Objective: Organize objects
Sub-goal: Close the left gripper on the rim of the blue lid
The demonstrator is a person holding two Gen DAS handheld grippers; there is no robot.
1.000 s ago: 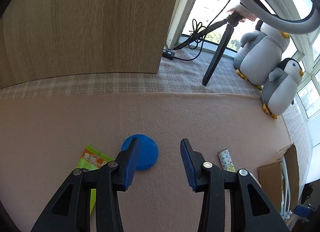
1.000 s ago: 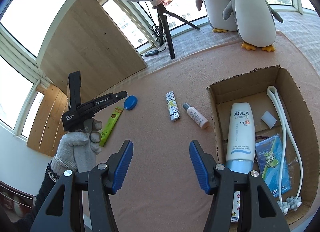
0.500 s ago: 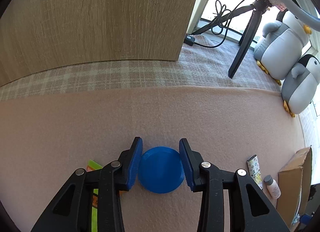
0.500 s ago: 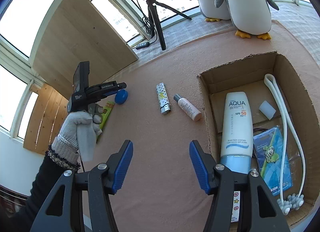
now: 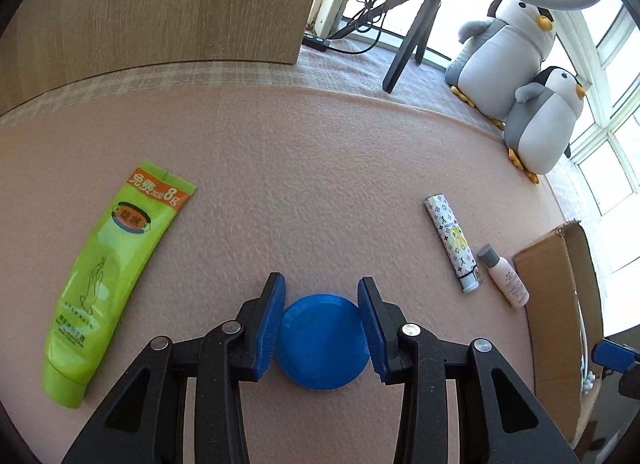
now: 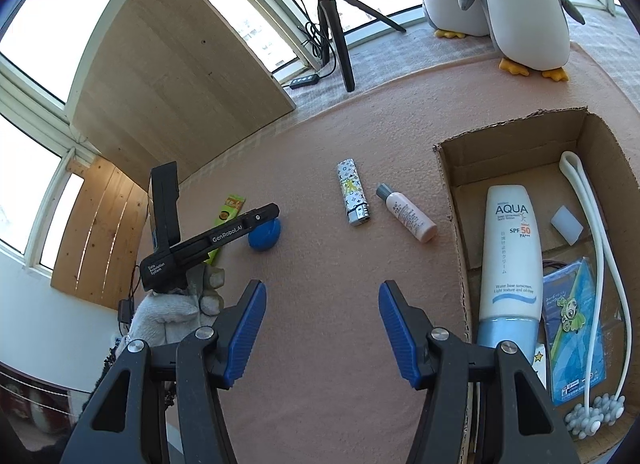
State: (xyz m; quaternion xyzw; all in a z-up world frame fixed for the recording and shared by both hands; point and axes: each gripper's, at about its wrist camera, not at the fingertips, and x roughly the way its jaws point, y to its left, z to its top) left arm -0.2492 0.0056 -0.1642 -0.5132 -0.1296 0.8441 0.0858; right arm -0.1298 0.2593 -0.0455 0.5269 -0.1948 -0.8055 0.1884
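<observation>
My left gripper (image 5: 322,314) is shut on a flat round blue tin (image 5: 322,340), its blue pads touching both sides; the tin looks lifted above the pink mat. The tin also shows in the right wrist view (image 6: 265,237). A green tube (image 5: 112,268) lies on the mat to the left. A patterned lighter (image 6: 353,197) and a small pink bottle (image 6: 406,217) lie beside a cardboard box (image 6: 452,199). The box holds an AQUA sunscreen tube (image 6: 508,252), a blue packet and a white massager. My right gripper (image 6: 322,328) is open and empty above the mat.
Two plush penguins (image 6: 516,3) and a ring light tripod (image 6: 336,39) stand on the far grey plaid cloth. A wooden board (image 6: 176,75) leans at the window.
My left gripper moved onto the blue tin, closed on it and lifted back, so the green tube and the lighter came into view. The right gripper drifted slightly.
</observation>
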